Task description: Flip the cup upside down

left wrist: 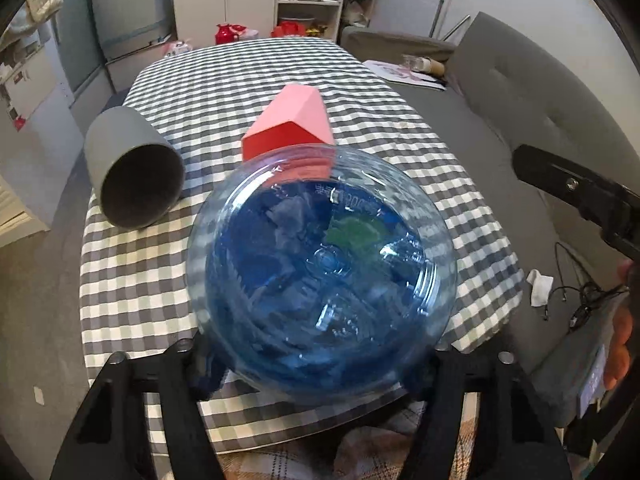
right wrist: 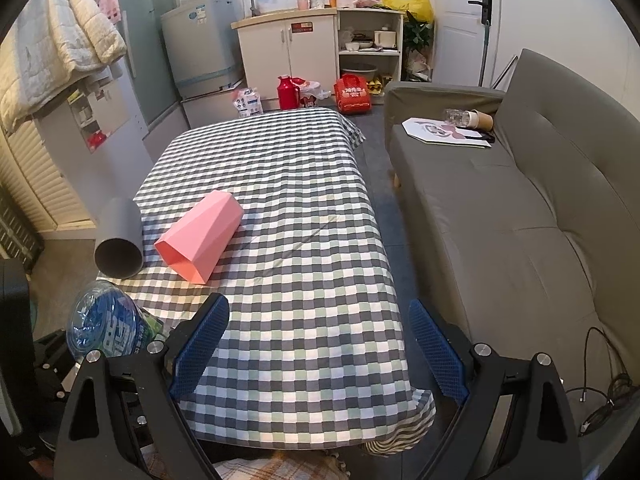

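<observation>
Left tool [left wrist: 320,364] grips one clear blue bottle [left wrist: 320,256]; right tool [right wrist: 318,350] gapes wide.
Two tipped cups, grey [right wrist: 118,240] and pink [right wrist: 200,236], on checkered worktop [right wrist: 304,280]; sofa [right wrist: 520,216] beside.

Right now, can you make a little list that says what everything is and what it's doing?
left gripper: shut on the clear blue plastic bottle, its base facing the camera
right gripper: open, holding nothing, over the near table edge
grey cup: lying on its side, mouth toward us
pink faceted cup: lying on its side, right of the grey cup
checked tablecloth: covers the table
</observation>
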A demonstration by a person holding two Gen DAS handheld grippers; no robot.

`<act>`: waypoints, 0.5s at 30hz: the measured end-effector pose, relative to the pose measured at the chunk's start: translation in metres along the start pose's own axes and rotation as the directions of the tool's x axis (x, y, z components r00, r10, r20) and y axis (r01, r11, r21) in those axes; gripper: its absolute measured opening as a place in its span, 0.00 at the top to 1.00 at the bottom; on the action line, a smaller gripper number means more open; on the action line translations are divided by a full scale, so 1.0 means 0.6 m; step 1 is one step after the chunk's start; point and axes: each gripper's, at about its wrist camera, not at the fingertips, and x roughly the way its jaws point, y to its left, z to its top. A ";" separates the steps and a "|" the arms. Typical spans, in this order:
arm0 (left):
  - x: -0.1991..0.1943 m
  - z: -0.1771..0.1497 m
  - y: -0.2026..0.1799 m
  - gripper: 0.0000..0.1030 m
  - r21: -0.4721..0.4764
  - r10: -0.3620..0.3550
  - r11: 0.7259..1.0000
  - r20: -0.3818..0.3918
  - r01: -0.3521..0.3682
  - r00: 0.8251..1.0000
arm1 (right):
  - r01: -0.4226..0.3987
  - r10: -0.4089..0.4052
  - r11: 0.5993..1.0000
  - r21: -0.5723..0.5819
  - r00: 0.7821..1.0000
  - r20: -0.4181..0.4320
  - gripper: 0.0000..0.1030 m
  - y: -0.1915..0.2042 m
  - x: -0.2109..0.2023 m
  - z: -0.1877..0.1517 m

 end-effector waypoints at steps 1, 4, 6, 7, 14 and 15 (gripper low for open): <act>0.000 0.000 -0.001 0.34 0.005 0.002 1.000 0.003 -0.002 1.000 | 0.000 0.000 1.000 -0.001 1.000 -0.003 0.11 0.002 0.002 -0.001; -0.003 0.002 0.000 0.35 0.013 0.016 1.000 0.025 -0.016 1.000 | -0.002 0.002 1.000 -0.003 1.000 -0.006 0.11 0.006 0.005 -0.002; -0.005 0.006 0.003 0.35 0.011 0.025 1.000 0.036 -0.025 0.999 | -0.005 0.005 1.000 -0.006 1.000 -0.003 0.11 0.007 0.006 -0.002; -0.005 0.009 0.005 0.35 0.010 0.031 0.999 0.043 -0.031 0.999 | -0.006 0.006 1.000 -0.007 1.000 -0.003 0.11 0.008 0.007 -0.001; 0.005 0.040 0.016 0.35 0.006 0.061 0.998 0.076 -0.061 0.995 | -0.009 0.009 1.000 -0.017 1.000 -0.008 0.11 0.012 0.016 0.000; 0.008 0.044 0.017 0.35 0.007 0.062 0.998 0.079 -0.063 0.995 | -0.009 0.009 1.000 -0.017 1.000 -0.010 0.11 0.012 0.018 0.000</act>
